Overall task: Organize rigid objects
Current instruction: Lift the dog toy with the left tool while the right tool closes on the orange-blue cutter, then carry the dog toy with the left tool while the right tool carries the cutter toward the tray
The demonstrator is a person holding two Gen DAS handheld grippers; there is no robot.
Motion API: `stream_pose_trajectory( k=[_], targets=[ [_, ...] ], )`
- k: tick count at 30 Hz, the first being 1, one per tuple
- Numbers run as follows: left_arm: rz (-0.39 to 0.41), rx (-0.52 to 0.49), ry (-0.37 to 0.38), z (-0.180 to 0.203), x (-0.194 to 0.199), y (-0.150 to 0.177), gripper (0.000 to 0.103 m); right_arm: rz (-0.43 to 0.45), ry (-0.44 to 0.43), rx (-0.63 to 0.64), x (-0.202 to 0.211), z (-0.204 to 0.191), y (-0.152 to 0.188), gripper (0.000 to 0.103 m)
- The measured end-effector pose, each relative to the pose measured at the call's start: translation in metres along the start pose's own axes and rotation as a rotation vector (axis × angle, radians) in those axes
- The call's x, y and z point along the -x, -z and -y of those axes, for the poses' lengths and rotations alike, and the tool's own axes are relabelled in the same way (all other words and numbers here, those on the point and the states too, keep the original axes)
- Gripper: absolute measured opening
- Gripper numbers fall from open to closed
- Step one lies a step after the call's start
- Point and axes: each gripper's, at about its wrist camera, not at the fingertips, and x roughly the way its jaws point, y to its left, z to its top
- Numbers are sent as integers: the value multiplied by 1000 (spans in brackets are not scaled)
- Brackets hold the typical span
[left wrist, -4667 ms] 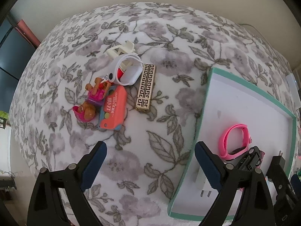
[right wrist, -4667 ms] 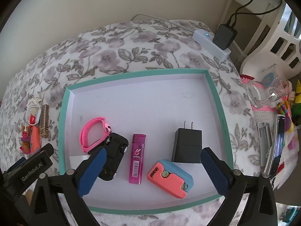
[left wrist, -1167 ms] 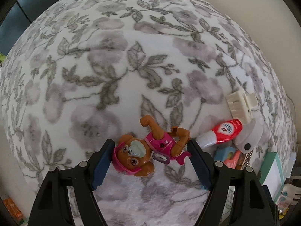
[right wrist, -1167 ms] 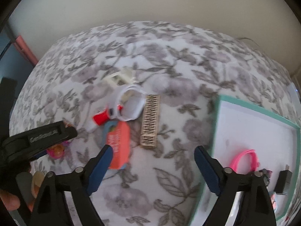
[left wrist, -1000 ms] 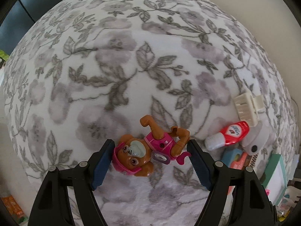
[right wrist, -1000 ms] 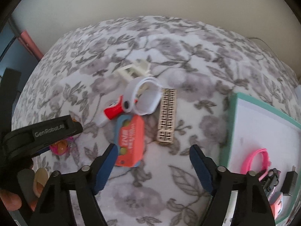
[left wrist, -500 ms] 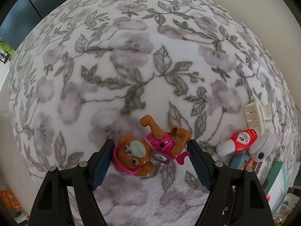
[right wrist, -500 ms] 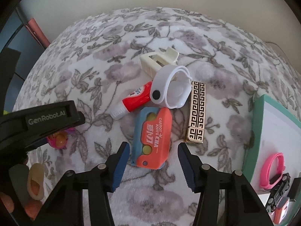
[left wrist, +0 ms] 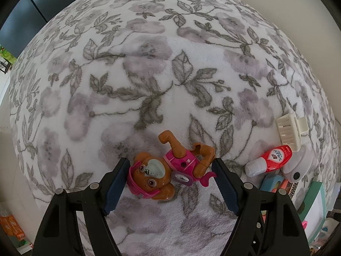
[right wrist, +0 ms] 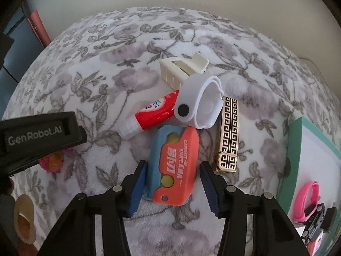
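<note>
Left wrist view: your left gripper [left wrist: 170, 173] is clamped on the toy dog figure [left wrist: 168, 170], one pad at its head, the other at its hindquarters and pink tail. The figure hangs above the floral blanket [left wrist: 138, 68]. Judgement: hard, light, glossy plastic with an uneven shape, so it may pivot between the pads; a squeeze across the pink torso would sit firmer. Against 0.5 s ago, the grip is unchanged and the blanket pattern looks smaller.

Right wrist view: your right gripper [right wrist: 173, 180] straddles the orange-and-blue carrot knife [right wrist: 173, 166], pads beside its long edges; contact cannot be told, so read it as not yet clenched. The knife lies on the blanket, just beside the gold patterned bar [right wrist: 228, 132]. Judgement: flat, stiff, smooth; pinch mid-body. Since 0.5 s ago the fingers have narrowed and come closer to it.
</note>
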Motion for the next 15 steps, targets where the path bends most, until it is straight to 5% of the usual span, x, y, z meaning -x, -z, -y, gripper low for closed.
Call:
stream_pose_trajectory(
  k=[15],
  targets=[
    [15, -35, -50, 24, -8, 3, 80, 8, -9, 0, 5, 3, 15, 45]
  ],
)
